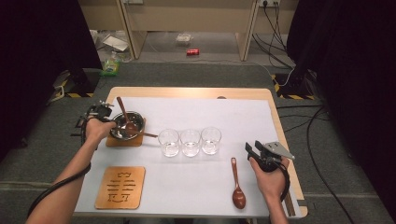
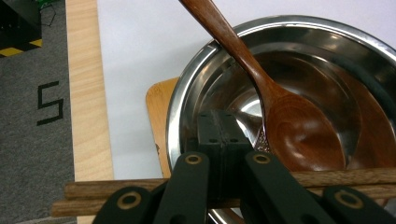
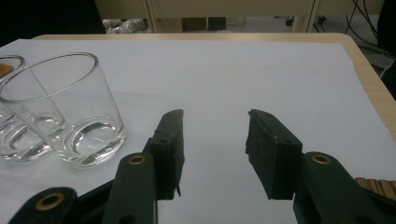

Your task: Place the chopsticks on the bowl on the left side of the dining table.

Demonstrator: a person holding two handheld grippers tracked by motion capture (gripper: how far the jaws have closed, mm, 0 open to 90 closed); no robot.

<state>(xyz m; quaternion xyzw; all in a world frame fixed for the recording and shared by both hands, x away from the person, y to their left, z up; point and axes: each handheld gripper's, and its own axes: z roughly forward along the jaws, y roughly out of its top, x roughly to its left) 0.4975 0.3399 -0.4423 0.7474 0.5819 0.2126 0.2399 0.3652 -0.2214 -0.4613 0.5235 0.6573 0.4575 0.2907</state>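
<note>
Wooden spoon (image 1: pixel 237 186) beside right tongs (image 1: pixel 252 151)

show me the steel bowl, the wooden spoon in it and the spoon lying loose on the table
steel bowl (image 2: pixel 187 107), left gripper view, on its left rim
wooden spoon in the bowl (image 2: pixel 303 130), left gripper view, on its scoop
loose spoon (image 1: pixel 238 197), high view, on its scoop

Spoon (image 1: pixel 125 115) in bowl (image 1: pixel 117 133) on mat (image 1: pixel 116 142); three glasses (image 1: pixel 190 142) right of bowl
</note>
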